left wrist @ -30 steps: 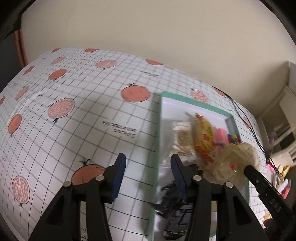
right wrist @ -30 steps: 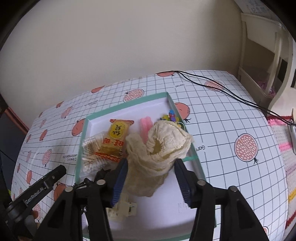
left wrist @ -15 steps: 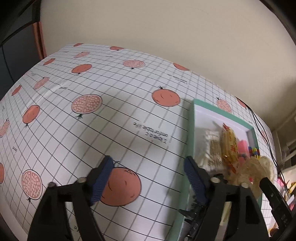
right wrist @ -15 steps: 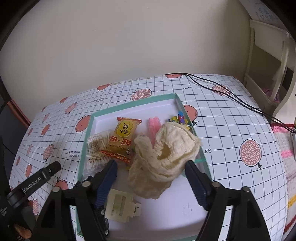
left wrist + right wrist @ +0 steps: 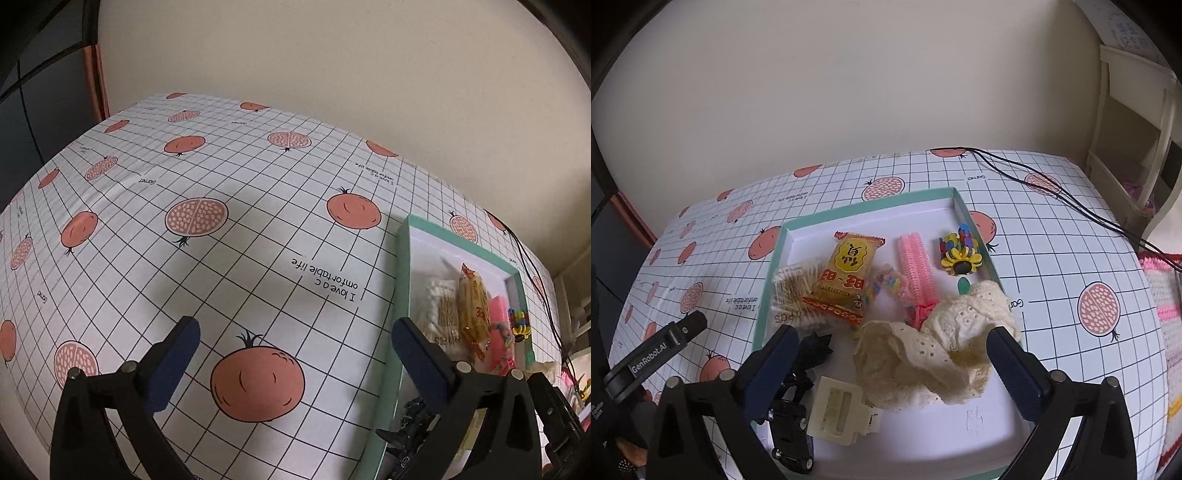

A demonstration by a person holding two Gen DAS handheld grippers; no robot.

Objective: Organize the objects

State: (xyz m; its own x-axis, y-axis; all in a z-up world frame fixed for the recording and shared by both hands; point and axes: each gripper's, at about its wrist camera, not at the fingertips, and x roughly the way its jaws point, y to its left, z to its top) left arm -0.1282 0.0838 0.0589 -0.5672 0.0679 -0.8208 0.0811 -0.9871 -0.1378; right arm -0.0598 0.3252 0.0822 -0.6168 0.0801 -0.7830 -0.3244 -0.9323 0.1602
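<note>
Cloth [image 5: 923, 354] is lying crumpled in tray [image 5: 849, 212], near right. Soft, light, floppy; I'm judging a bunched fold safest. Right gripper [image 5: 890, 363] hovering, jaws apart, empty; left gripper [image 5: 295, 349] likewise, over worktop [image 5: 221, 258].

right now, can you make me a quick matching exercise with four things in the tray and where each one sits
Things:
1. snack packet
2. cream lace cloth
3. sunflower toy
4. cream hair clip

Places in the tray, right wrist view:
a. near edge, beside the black toy car
b. far right corner
c. overlapping the cotton swab bag, left side
d. right side, draped over the wall, between the open fingers of the right gripper

Pairs: 1-c, 2-d, 3-b, 4-a
</note>
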